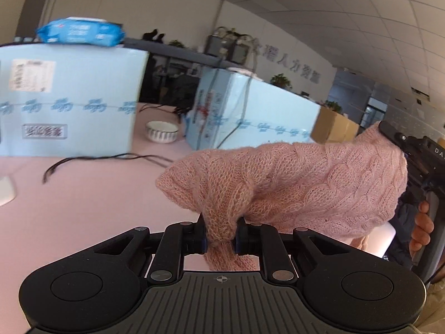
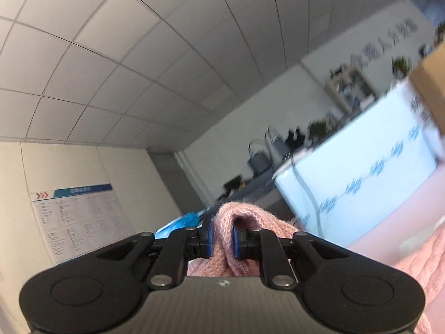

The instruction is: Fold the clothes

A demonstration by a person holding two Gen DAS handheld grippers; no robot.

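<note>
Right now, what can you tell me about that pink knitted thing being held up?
The pink sweater is a soft, fuzzy cable-knit garment. It hangs bunched in the air above the pink table, stretched between two tools. The left tool pinches one gathered edge; the right tool is shut on another fold. More of it shows low at the right wrist view's right edge.

"da" on the right tool (image 1: 400, 142); other print blurred
</note>
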